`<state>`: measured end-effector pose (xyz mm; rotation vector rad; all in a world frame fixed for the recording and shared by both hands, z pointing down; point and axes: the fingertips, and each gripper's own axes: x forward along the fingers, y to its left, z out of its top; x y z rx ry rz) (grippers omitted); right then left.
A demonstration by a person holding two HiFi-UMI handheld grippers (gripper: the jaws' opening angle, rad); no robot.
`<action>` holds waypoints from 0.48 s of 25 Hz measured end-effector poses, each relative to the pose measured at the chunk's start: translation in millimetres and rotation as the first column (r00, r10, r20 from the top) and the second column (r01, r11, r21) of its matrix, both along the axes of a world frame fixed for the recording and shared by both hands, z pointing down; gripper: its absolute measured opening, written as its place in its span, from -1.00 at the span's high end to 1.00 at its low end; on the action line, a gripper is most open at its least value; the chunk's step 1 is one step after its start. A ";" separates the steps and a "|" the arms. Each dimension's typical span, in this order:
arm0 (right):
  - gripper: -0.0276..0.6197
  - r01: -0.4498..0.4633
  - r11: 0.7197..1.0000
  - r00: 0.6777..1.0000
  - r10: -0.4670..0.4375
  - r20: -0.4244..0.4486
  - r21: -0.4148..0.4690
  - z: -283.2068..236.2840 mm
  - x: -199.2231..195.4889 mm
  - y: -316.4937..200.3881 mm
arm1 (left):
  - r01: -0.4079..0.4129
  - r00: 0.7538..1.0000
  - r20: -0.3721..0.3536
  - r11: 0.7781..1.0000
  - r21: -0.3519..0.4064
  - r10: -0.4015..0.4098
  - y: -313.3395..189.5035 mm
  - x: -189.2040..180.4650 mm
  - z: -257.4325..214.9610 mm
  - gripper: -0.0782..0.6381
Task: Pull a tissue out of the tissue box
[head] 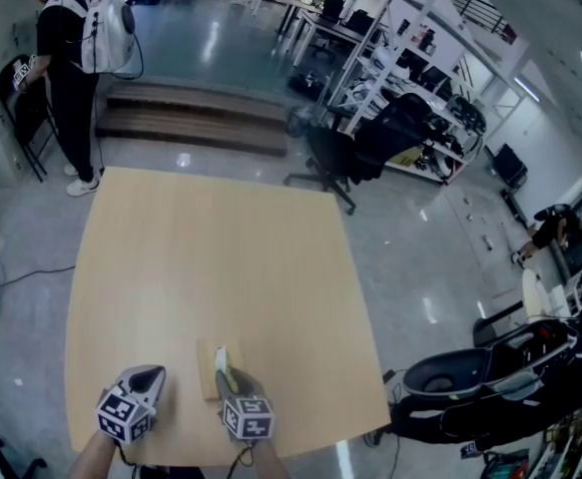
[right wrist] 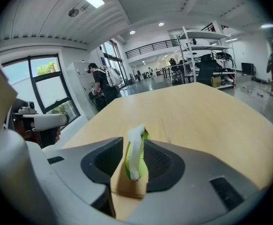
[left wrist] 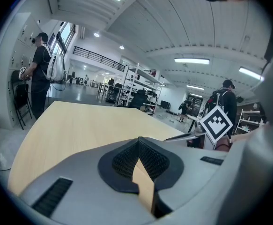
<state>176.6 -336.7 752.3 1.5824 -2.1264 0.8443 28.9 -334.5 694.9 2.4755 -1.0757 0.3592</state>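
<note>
Straddling the white tissue [right wrist: 135,149] with right gripper [head: 230,373] jaws wide, over the tissue box [head: 209,372] near the tabletop [head: 221,267]'s near edge. Holding left gripper [head: 155,371] pinched shut, empty, left of the box. Beyond the pale wood's far edge: glossy grey floor [head: 221,48], metal shelving [head: 400,68], person [head: 66,68] wearing backpack [head: 111,33].

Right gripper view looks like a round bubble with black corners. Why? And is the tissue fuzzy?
Right gripper view: a wide-angle lens curves the table and blacks the corners; the tissue, very close, is slightly soft. Head view: the shiny floor shows light glare.
</note>
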 end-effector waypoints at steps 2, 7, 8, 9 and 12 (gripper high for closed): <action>0.46 0.003 1.000 1.000 -0.003 -0.003 -0.001 0.6 0.2 -1.8 | 0.011 1.000 -0.003 1.000 -0.002 -0.011 -2.1 -2.2 1.4 0.76; 0.52 0.014 1.000 0.999 -0.014 -0.045 -0.018 1.8 -0.3 -2.0 | 0.015 1.000 -0.001 1.000 -0.010 -0.015 -2.1 -6.5 2.5 0.76; 0.59 0.013 1.000 0.998 -0.014 -0.055 -0.021 2.3 0.6 -1.6 | 0.019 1.000 -0.001 1.000 -0.007 -0.019 -2.4 -7.0 1.8 0.76; 0.64 0.013 1.000 0.998 -0.014 -0.064 -0.023 3.0 1.4 -1.5 | 0.022 1.000 -0.002 1.000 -0.004 -0.022 -2.7 -7.3 1.4 0.76; 0.73 0.011 1.000 0.997 -0.013 -0.073 -0.029 4.7 1.6 -1.6 | 0.024 1.000 -0.003 1.000 -0.002 -0.024 -4.3 -8.1 0.6 0.76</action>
